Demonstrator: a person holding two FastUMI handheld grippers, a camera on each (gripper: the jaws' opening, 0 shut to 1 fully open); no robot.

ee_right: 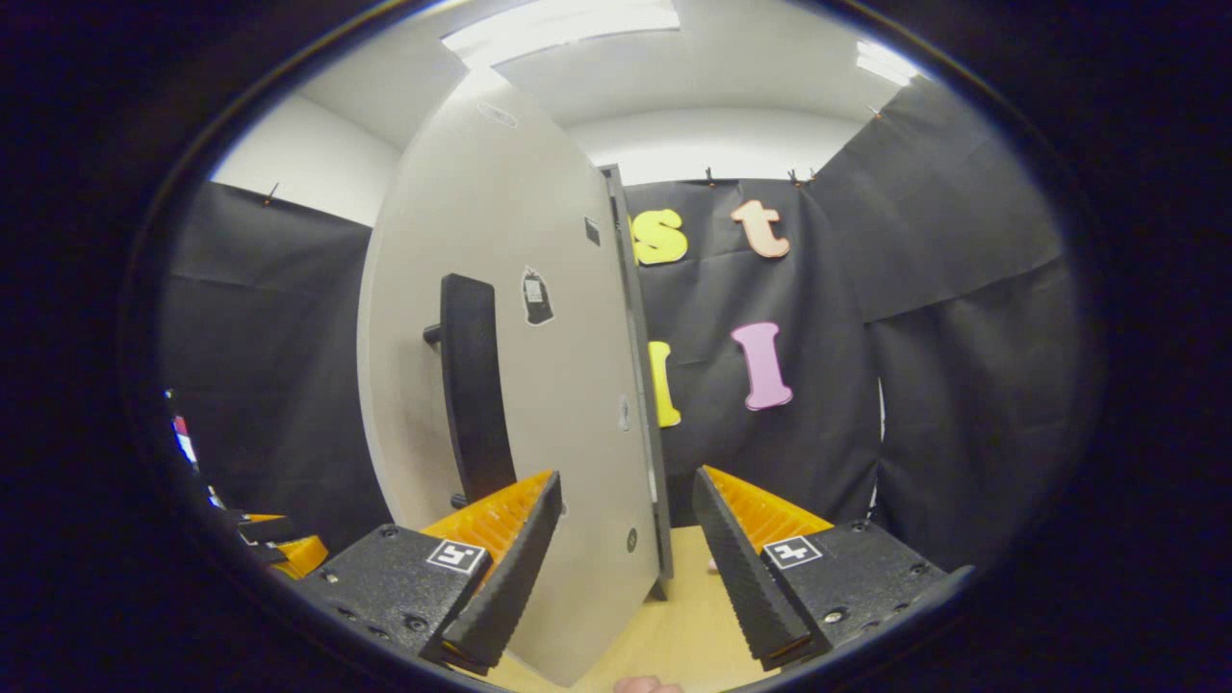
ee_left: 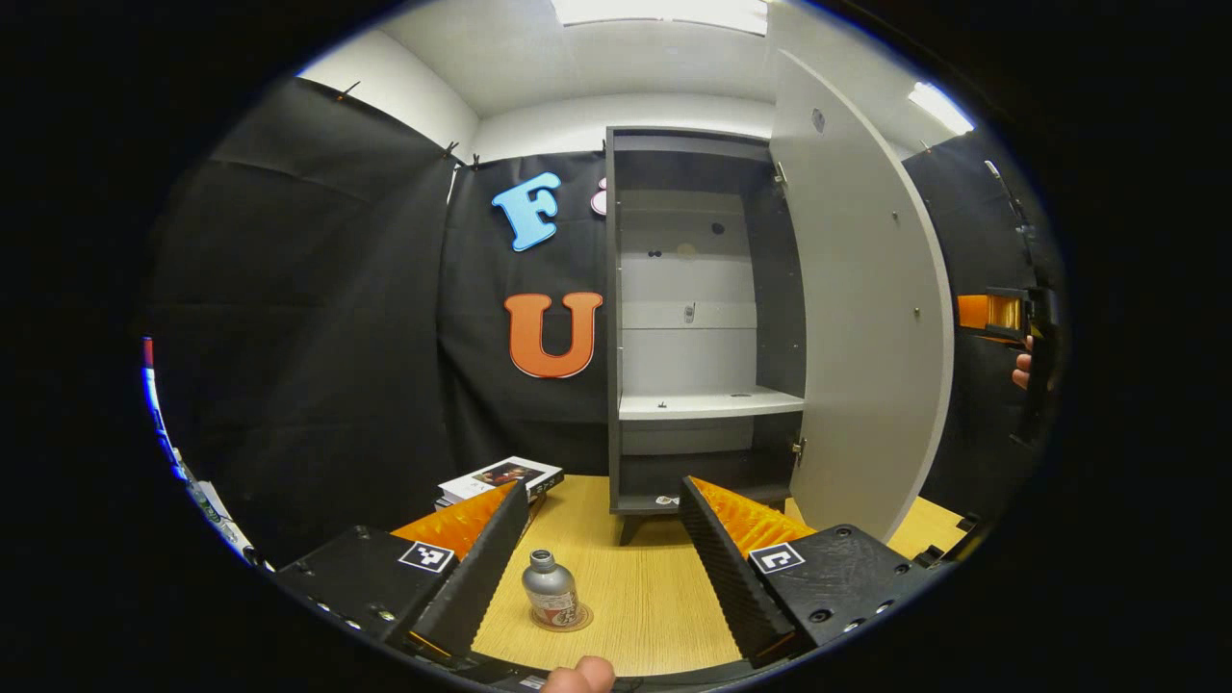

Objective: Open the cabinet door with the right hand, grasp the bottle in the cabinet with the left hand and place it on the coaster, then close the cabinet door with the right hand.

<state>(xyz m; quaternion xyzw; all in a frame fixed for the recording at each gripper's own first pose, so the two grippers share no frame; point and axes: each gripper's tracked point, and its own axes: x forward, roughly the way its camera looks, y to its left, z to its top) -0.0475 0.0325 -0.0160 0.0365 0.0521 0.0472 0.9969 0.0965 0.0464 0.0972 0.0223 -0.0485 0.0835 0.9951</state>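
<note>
A small grey bottle (ee_left: 550,587) stands upright on a round coaster (ee_left: 577,621) on the wooden table. My left gripper (ee_left: 603,483) is open, and the bottle sits low between its fingers, untouched. The dark cabinet (ee_left: 707,327) stands with its pale door (ee_left: 871,318) swung wide to the right. At the far right edge, a hand holds my right gripper (ee_left: 1001,313). In the right gripper view, my right gripper (ee_right: 626,476) is open in front of the door's outer face (ee_right: 568,385), right of the dark handle (ee_right: 472,385), and grips nothing.
A stack of books (ee_left: 500,476) lies on the table (ee_left: 654,577) left of the cabinet. A white shelf (ee_left: 712,404) crosses the cabinet's inside. The left gripper (ee_right: 279,549) peeks in at the lower left of the right gripper view.
</note>
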